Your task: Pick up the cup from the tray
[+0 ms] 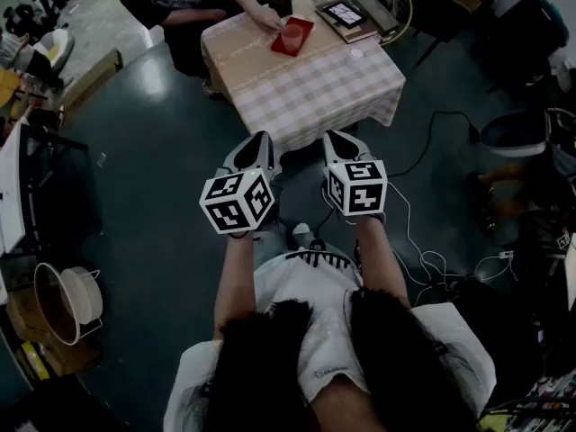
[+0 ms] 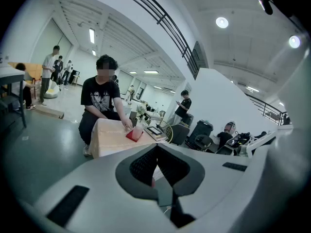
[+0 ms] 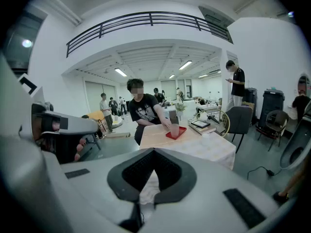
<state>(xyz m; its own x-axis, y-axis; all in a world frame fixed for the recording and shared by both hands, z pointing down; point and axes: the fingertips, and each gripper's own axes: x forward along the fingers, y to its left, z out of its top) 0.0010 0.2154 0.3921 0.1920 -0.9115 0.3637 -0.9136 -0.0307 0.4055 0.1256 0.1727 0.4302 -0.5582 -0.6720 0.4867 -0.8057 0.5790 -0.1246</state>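
Note:
A pale pink cup (image 1: 291, 37) stands on a red tray (image 1: 300, 41) at the far side of a table with a checked cloth (image 1: 315, 88). A seated person's hand (image 1: 267, 18) rests against the cup. The right gripper view shows the cup (image 3: 174, 129) and tray (image 3: 178, 133) far ahead; in the left gripper view the tray (image 2: 132, 135) is small and distant. My left gripper (image 1: 260, 140) and right gripper (image 1: 336, 138) hover side by side over the floor, short of the table's near edge. Both are shut with nothing in them.
A tablet on books (image 1: 347, 14) and a small white lid (image 1: 356, 57) lie on the table. Cables (image 1: 423, 264) trail over the dark floor at the right. A bowl on a stand (image 1: 65, 301) sits lower left. A black chair (image 3: 239, 120) stands right of the table.

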